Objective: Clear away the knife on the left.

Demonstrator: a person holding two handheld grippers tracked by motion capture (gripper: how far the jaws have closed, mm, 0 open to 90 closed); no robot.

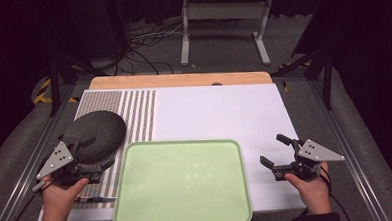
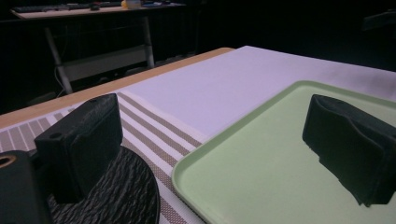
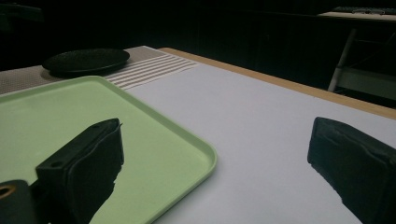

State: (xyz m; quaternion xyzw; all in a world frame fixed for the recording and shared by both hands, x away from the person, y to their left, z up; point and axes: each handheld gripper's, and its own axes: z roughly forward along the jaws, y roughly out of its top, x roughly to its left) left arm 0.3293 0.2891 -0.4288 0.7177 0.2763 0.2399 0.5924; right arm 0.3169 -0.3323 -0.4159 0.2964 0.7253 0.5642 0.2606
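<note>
1. Two grippers sit at the near edge of the table (image 1: 182,80), one on either side of a light green tray (image 1: 182,183).
2. The left gripper (image 1: 97,160) is held in the person's left hand (image 1: 57,196) at the near left. Its jaws are spread wide and grasp nothing.
3. In the high view the left gripper's jaws lie at the near edge of a dark textured round plate (image 1: 96,135), which rests on the striped placemat (image 1: 139,113) just left of the tray.
4. In the left gripper view, one jaw hangs over the plate (image 2: 116,196) and the other over the tray (image 2: 261,177); whether the first jaw touches the plate I cannot tell.
5. The right gripper (image 1: 276,152) is held in the person's right hand (image 1: 312,190) at the near right, over the white table cover (image 1: 224,114). Its jaws also stand apart, released, with nothing between them.
6. In the right gripper view, one jaw hangs over the tray's corner (image 3: 201,158) and the other over bare white cover (image 3: 261,121); the dark plate (image 3: 86,60) lies far off beyond the tray, well apart from this gripper.
7. The tray's inside is bare green.
8. A thin dark pen-like object (image 1: 95,199) lies on the placemat near the left hand; it is too small to make out.
9. Beyond the table, a white desk frame (image 1: 225,24) stands on the dark floor with cables (image 1: 141,48) beside it.
</note>
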